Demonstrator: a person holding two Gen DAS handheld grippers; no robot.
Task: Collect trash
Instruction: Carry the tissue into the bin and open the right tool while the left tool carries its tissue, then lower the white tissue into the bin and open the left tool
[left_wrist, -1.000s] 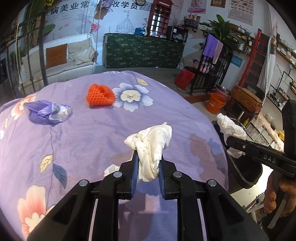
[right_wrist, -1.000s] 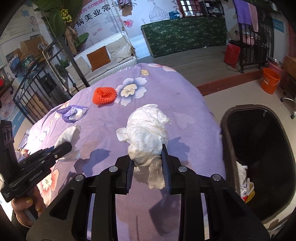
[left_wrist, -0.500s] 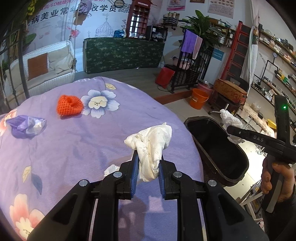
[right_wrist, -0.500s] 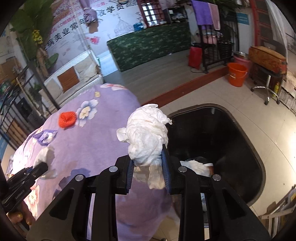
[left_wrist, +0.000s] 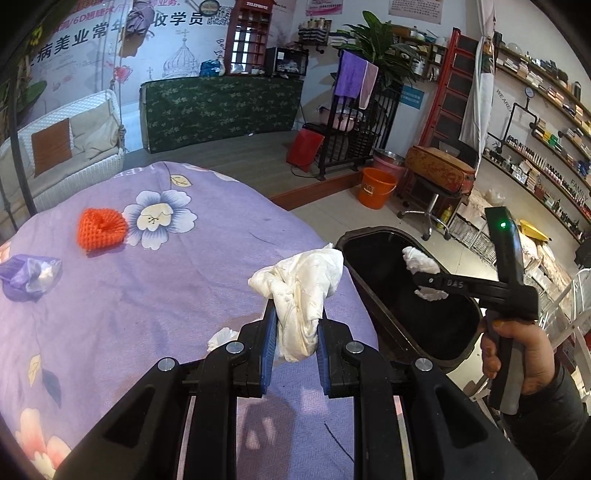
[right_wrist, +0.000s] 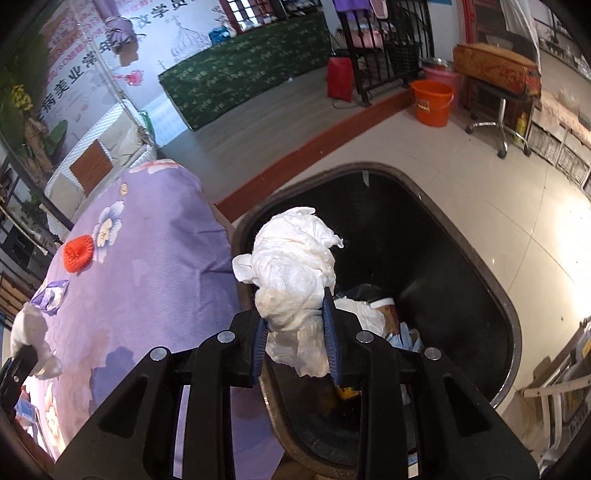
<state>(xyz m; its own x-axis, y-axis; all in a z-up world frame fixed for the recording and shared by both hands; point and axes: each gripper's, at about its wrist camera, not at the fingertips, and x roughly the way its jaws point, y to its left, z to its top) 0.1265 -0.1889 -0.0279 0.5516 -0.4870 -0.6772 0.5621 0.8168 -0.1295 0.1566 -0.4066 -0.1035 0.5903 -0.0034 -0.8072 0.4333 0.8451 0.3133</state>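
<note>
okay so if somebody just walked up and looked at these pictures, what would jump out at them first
Probably the two crumpled white tissue wads: the right gripper is shut on one wad directly above the open black trash bin, while the left gripper clamps another wad over the purple flowered bedspread. Next, the bright orange mesh piece lying on that bedspread beside a printed flower.

Left gripper (left_wrist: 295, 328) level and pointing forward, jaws clamped on a cream tissue wad (left_wrist: 301, 291). Right gripper (right_wrist: 295, 321), gripped in a bare hand (left_wrist: 517, 350) at right, pinching a white tissue wad (right_wrist: 291, 269).
</note>
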